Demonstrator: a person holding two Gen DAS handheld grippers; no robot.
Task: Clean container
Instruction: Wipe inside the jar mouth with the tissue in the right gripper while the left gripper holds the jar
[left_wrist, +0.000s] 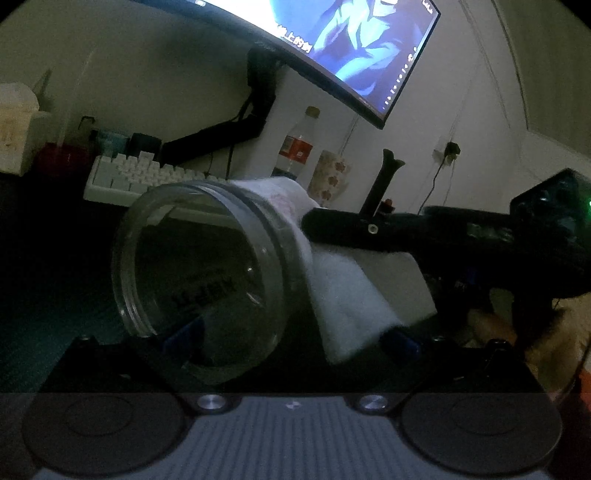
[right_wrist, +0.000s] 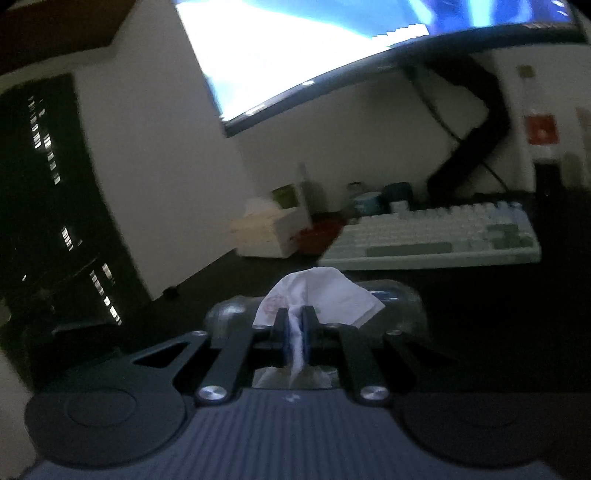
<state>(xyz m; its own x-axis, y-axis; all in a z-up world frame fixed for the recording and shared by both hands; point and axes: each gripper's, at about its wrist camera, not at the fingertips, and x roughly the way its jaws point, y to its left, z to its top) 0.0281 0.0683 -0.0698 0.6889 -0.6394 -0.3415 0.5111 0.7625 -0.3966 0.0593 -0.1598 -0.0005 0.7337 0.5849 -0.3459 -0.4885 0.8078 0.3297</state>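
Left gripper (left_wrist: 291, 338) holds the clear round plastic container (left_wrist: 199, 280) tilted on its side, open threaded mouth facing the camera; blue-padded fingers (left_wrist: 184, 334) spread wide, one pad seen through the container wall, the other at its right; grip looks closed on the container wall but actual pad contact is hard to make out in the dark. Right gripper (right_wrist: 295, 332) nearly fully closed, blue pads pinching a white folded tissue with a faint pink print (right_wrist: 317, 295); the tissue is draped against the container's outer side (right_wrist: 402, 302), touching it. In the left wrist view the tissue (left_wrist: 351, 280) hangs down the container's right flank under the black right gripper body (left_wrist: 424, 236). Behind: white mechanical keyboard (right_wrist: 436, 236) on a dark desk (left_wrist: 44, 280), clear plastic bottle with red label (left_wrist: 295, 147), beige box (right_wrist: 266, 229), curved lit monitor (right_wrist: 295, 44) on a black arm (right_wrist: 476, 129).
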